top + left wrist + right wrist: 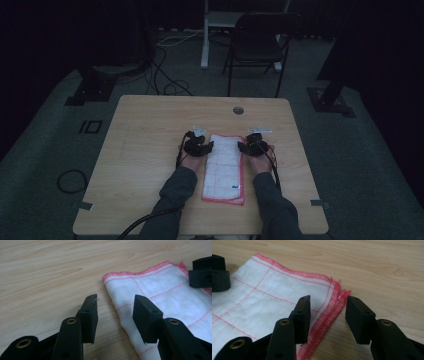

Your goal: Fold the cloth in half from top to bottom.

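Observation:
A folded white cloth (224, 167) with red grid lines and a pink-red hem lies flat on the wooden table (145, 145), long side running away from the person. My left gripper (205, 146) stands open at the cloth's far left edge; in the left gripper view its jaws straddle that folded edge of the cloth (160, 290). My right gripper (245, 146) stands open at the far right edge. In the right gripper view the layered hem of the cloth (329, 307) lies between my right gripper's (327, 315) jaws. Nothing is gripped.
A round cable hole (238, 110) sits near the table's far edge. Beyond the table stands a dark folding chair (257, 42). Cables (165, 75) trail over the dark floor, and a cable loop (71, 180) lies left of the table.

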Demonstrator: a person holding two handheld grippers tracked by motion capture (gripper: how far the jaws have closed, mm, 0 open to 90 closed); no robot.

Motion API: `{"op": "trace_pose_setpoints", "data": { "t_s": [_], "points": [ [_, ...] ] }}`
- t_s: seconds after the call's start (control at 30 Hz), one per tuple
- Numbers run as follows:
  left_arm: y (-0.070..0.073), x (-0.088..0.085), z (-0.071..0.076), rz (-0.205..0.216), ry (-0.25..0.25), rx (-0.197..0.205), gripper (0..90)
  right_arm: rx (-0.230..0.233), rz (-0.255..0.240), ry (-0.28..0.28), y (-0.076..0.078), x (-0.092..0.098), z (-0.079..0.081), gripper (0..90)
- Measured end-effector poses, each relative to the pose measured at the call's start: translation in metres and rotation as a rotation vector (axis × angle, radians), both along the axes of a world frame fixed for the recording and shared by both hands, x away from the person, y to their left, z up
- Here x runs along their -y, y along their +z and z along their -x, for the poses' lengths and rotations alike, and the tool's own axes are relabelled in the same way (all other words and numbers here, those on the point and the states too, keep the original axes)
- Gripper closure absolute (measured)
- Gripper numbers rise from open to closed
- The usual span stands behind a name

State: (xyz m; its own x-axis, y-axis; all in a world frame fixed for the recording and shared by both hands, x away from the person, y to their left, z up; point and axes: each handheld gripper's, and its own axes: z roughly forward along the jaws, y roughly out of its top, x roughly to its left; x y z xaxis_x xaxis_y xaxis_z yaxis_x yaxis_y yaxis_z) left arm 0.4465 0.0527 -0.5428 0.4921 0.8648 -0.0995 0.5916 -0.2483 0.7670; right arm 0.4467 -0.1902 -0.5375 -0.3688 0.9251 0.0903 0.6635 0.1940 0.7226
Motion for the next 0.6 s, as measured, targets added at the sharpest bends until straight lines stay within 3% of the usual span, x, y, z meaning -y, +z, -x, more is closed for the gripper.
{"op": "trace_pose_setpoints", "data": {
  "t_s": [0.23, 0.4, 0.5, 0.6],
  "points": [
    [-0.001, 0.004, -0.007, -0.026, 0.013, -0.021, 54.1, -0.016, 0.009, -0.011, -0.002, -0.002, -0.001, 55.1],
    [0.0, 0.007, -0.008, -0.055, 0.009, -0.016, 54.8, -0.029, 0.021, 0.002, 0.0, -0.007, -0.002, 64.9],
    [0.002, 0.007, -0.009, -0.071, 0.0, -0.034, 58.6, -0.036, 0.01, 0.003, 0.0, -0.008, -0.004, 70.7],
    [0.003, 0.007, -0.008, -0.057, -0.011, -0.05, 68.4, -0.036, 0.006, 0.025, 0.0, -0.01, -0.005, 79.1]
  ]
}}
